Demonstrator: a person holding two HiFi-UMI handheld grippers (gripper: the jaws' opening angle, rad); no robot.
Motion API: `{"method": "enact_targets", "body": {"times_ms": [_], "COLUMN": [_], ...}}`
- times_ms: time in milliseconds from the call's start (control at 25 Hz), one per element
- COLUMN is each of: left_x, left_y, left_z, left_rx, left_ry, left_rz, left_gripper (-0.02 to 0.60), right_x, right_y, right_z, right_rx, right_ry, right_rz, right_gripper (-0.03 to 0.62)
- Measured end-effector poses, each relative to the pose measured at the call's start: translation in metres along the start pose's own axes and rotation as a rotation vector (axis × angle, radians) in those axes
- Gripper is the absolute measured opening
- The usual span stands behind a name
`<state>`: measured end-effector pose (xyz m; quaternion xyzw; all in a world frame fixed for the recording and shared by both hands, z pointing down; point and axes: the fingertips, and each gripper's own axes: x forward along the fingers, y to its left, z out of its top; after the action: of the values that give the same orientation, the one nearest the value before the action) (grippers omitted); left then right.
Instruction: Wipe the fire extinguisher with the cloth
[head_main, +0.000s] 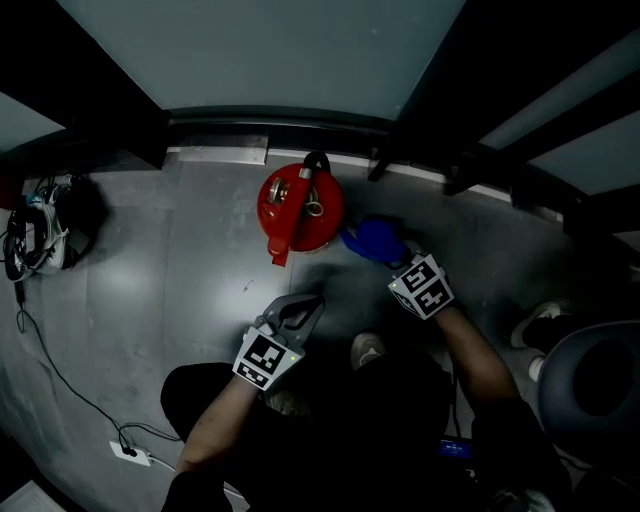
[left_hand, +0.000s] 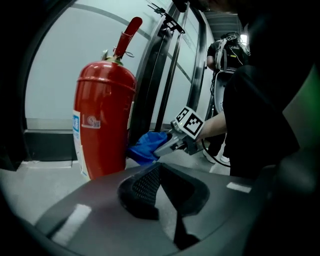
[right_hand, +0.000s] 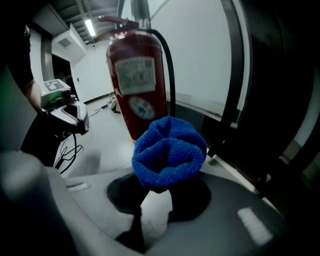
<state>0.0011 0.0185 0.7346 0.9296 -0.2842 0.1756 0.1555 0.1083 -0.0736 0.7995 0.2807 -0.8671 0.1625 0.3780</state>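
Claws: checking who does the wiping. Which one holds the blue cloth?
The right claw, shut on the blue cloth; the left claw holds nothing.

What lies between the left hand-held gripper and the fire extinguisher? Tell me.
Only bare floor, as the head view shows, separates the left hand-held gripper from the fire extinguisher. The blue cloth is off to the side, in the right hand-held gripper.

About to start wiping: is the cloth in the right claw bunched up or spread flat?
Bunched up. The blue cloth is a rounded, folded wad pinched in the right claw.
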Motion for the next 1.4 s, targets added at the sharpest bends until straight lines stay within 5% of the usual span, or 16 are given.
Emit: {"method": "enact_targets", "body": {"times_ms": [200, 520, 760, 1400], "left_x": [-0.001, -0.011, -0.02, -0.035], "left_y": [-0.004, -0.008, 0.0, -0.009], "left_z": [0.036, 0.073, 0.066, 0.052], "left_rx": [0.032, 0.08, 0.057, 0.065], "left_ry": [-0.06, -0.115, -0.119, -0.105], "left_rz": [-0.036, -0.055, -0.022, -0.041], "left_gripper": [0.008, 0.008, 0.008, 0.008], "right_x": [-0.075, -0.17, -0.13, -0.062], "right_y": [0.013, 0.073, 0.085, 0.092], "right_z": [0.075, 0.189, 0.181, 0.144], "right_rx": [-0.083, -0.284, -0.317, -0.037], "right_ry": [-0.162, -0.346, -0.221, -0.084], "right_rz": [-0.023, 0.077, 0.175, 0.34], "right_gripper": [0.089, 0.089, 0.089, 0.089]}}
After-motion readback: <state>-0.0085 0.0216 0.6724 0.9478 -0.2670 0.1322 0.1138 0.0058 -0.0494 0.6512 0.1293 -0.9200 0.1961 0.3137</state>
